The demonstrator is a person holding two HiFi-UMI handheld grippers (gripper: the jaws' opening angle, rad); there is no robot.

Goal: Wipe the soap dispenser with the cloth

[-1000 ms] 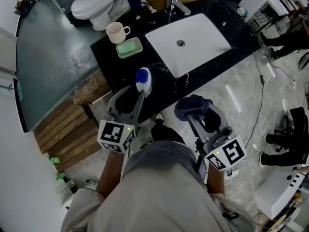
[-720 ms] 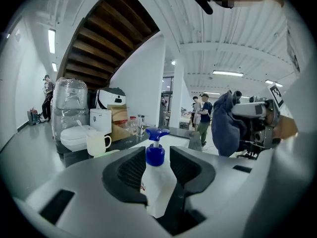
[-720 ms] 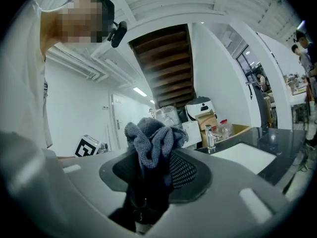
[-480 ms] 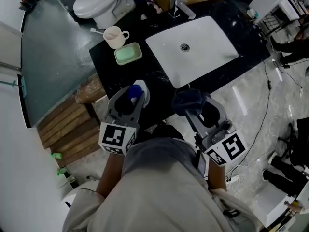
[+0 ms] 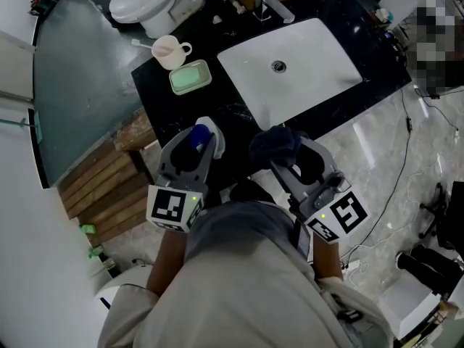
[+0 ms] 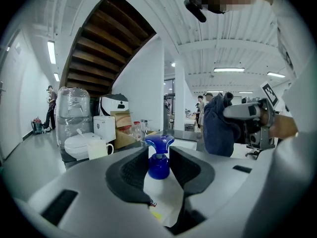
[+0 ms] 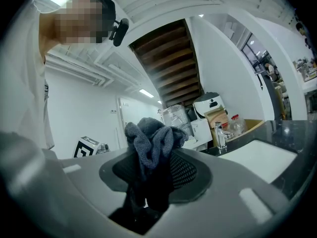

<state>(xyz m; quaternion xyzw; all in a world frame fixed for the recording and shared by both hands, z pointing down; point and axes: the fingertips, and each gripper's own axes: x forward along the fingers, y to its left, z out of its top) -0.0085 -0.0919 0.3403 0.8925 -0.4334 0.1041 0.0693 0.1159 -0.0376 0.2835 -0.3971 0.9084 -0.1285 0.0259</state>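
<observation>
**A:** Two tongs, both busy. The left tongs (image 5: 194,151) are clamped on the white body of the soap dispenser (image 5: 201,134), and the jaws have just closed in a little further. Its blue pump stands upright between them.

**B:** Where is the dispenser?

**A:** At the near edge of the black bench (image 5: 181,111). I cannot tell whether its base rests there.

**B:** And the right side?

**A:** The right tongs (image 5: 286,162) pinch a bunched dark blue cloth (image 5: 274,145) that bulges past their tips. It sits at three o'clock from the dispenser, near it but apart.

**B:** Further on?

**A:** A green soap dish (image 5: 190,77) lies at twelve o'clock from the dispenser, with a mug (image 5: 168,49) just beyond it at eleven. The white sink (image 5: 290,56) is at about two o'clock, with the tap (image 5: 272,6) behind it. A white toilet (image 5: 148,2) is farthest, past the mug.
</observation>
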